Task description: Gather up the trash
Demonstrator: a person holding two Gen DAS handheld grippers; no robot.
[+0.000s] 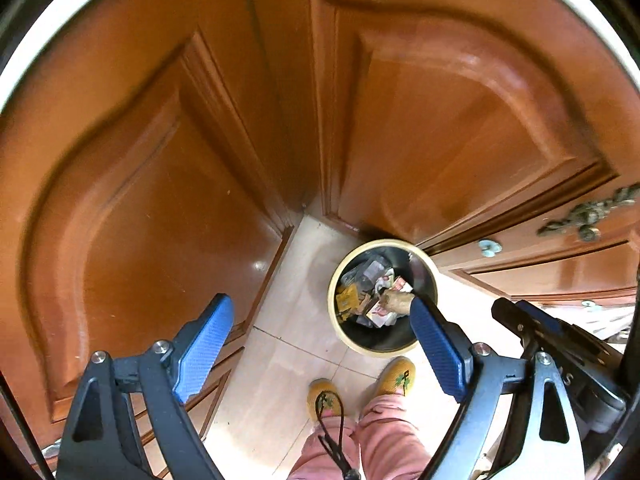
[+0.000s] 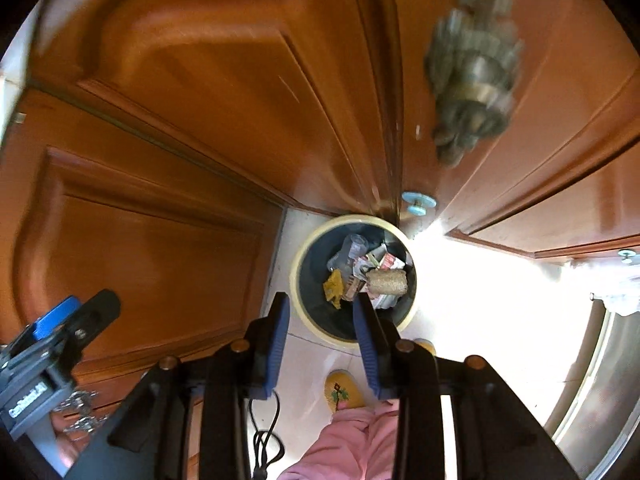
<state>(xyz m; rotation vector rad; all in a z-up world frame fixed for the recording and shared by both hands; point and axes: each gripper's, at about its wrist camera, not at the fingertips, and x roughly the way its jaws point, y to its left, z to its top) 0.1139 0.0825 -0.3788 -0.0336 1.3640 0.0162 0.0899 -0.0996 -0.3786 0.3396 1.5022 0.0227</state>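
Right wrist view: a tan, rough-textured cylindrical roll (image 2: 387,281) lies on its side atop the litter inside a round dark bin with a cream rim (image 2: 297,264), its long axis running left to right across the picture and one pale flat end facing right. Around it sit a crumpled yellow wrapper (image 2: 334,286), red-and-white printed cartons (image 2: 384,261) and clear plastic scraps (image 2: 352,248). The bin stands on pale glossy floor tiles (image 2: 480,280) in a corner of varnished orange-brown wooden panelled doors (image 2: 160,120). The right gripper (image 2: 322,304) hangs above the bin, its blue ribbed pads parted with nothing between them. The left gripper (image 1: 320,316) points down beside the bin, fingers spread wide and empty. Below are yellow embroidered slippers (image 1: 396,376) and pink trousers (image 1: 380,436).
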